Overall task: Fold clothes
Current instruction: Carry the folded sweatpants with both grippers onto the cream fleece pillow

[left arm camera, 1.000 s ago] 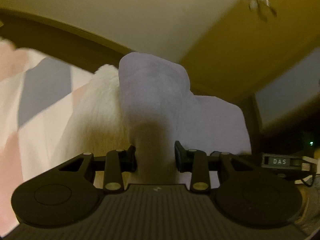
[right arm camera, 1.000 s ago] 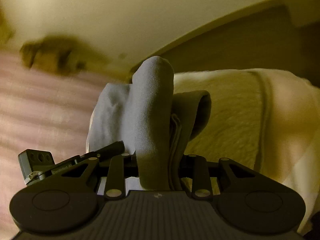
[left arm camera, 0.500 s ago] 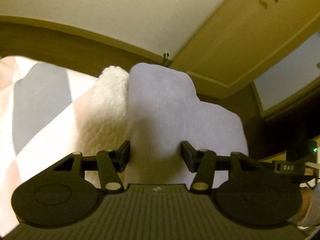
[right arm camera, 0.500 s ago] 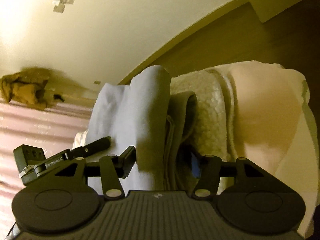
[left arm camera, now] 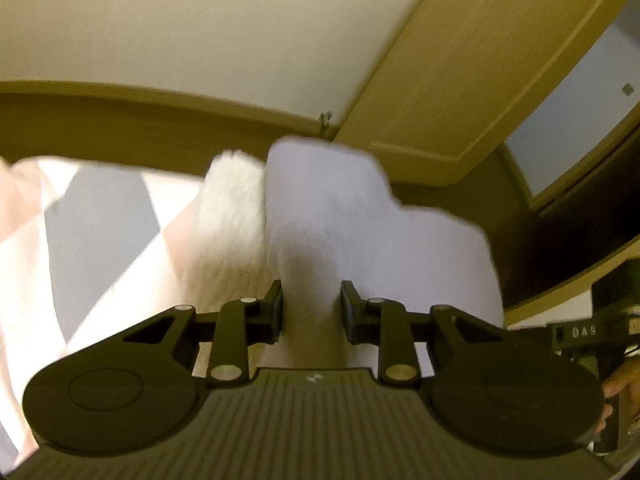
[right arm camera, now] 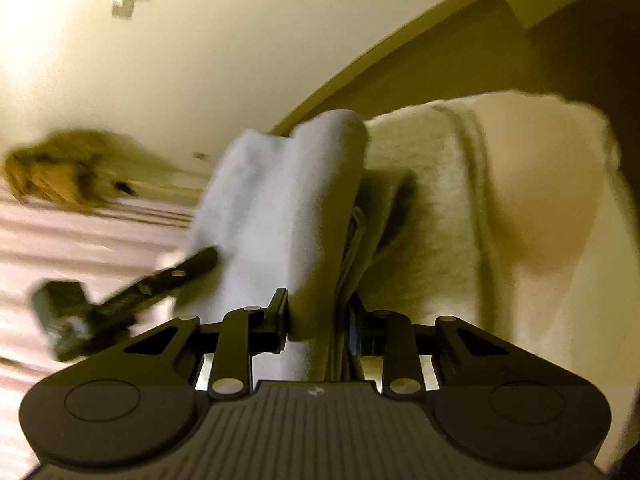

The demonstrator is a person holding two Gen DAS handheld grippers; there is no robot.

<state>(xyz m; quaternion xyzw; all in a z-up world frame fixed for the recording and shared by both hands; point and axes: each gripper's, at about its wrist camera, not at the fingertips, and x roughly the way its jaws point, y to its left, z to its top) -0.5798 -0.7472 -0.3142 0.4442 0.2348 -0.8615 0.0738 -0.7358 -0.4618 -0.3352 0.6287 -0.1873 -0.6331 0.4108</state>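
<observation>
A pale lavender-grey garment [left arm camera: 344,216] is held up in the air between both grippers. My left gripper [left arm camera: 311,308] is shut on a bunched edge of it. My right gripper [right arm camera: 318,314] is shut on another folded edge of the same garment [right arm camera: 280,208], with a seam or cord beside the right finger. The left gripper's body [right arm camera: 120,296] shows in the right wrist view, at the left of the cloth. Both views are motion-blurred.
A cream fleecy blanket [left arm camera: 232,216] and a pink, white and grey patterned cover [left arm camera: 92,220] lie behind the garment. A wall, skirting board and door [left arm camera: 460,80] stand beyond. A brown crumpled item [right arm camera: 60,176] lies on pink striped bedding [right arm camera: 80,236].
Both grippers have closed tighter on the garment after being wider half a second ago. The views have shifted and blurred, so both hands are moving with the cloth.
</observation>
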